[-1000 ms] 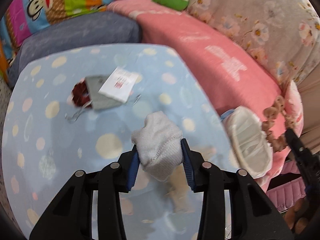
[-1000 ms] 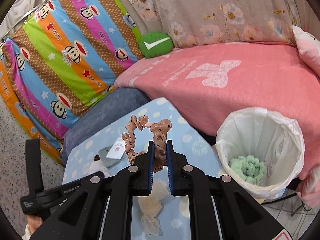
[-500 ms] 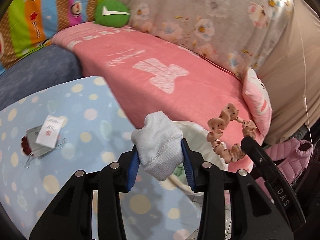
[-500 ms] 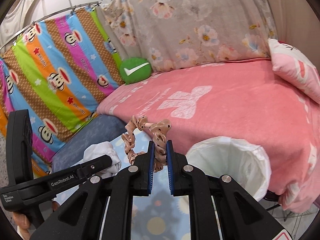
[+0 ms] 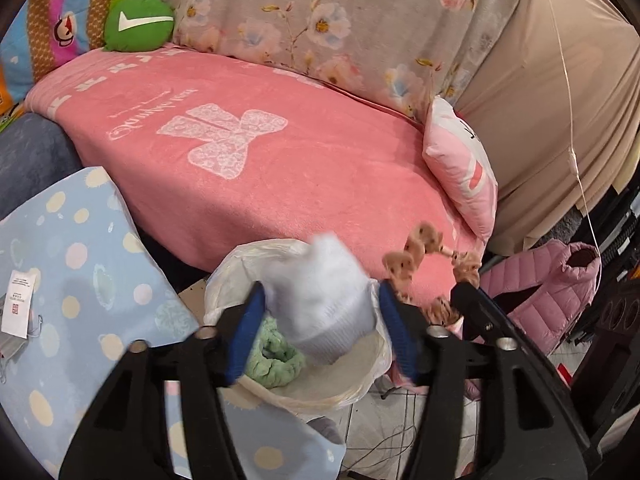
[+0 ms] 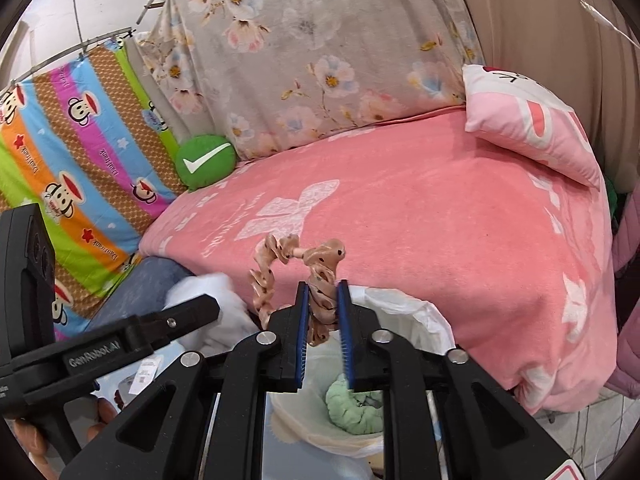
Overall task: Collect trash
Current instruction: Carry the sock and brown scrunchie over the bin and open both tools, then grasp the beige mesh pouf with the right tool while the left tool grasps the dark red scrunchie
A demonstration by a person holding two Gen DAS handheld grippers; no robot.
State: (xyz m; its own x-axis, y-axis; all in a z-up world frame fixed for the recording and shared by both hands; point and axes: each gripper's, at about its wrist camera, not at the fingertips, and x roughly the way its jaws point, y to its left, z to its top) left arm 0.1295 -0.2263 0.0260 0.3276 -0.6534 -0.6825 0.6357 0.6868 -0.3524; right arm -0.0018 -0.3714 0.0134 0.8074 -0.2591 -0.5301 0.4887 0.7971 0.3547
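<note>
A bin lined with a white bag (image 5: 224, 276) (image 6: 404, 308) stands beside the pink bed and holds a green fluffy item (image 5: 276, 364) (image 6: 352, 404). My left gripper (image 5: 320, 312) has its jaws spread wider than the white sock (image 5: 320, 300) between them, right above the bin; the sock looks blurred. My right gripper (image 6: 323, 312) is shut on a tan spotted scrunchie (image 6: 320, 276) just above the bin's rim. The scrunchie also shows in the left wrist view (image 5: 424, 252).
A blue polka-dot table (image 5: 72, 280) lies left of the bin, with a white paper tag (image 5: 18, 300) on it. A pink bed (image 5: 280, 152), a pink pillow (image 5: 460, 168), a green cushion (image 5: 138, 22) and a pink jacket (image 5: 548, 284) surround the spot.
Both grippers swung from the table to over the bin. The left jaws have spread apart and the sock is loose between them. The right gripper still holds the scrunchie.
</note>
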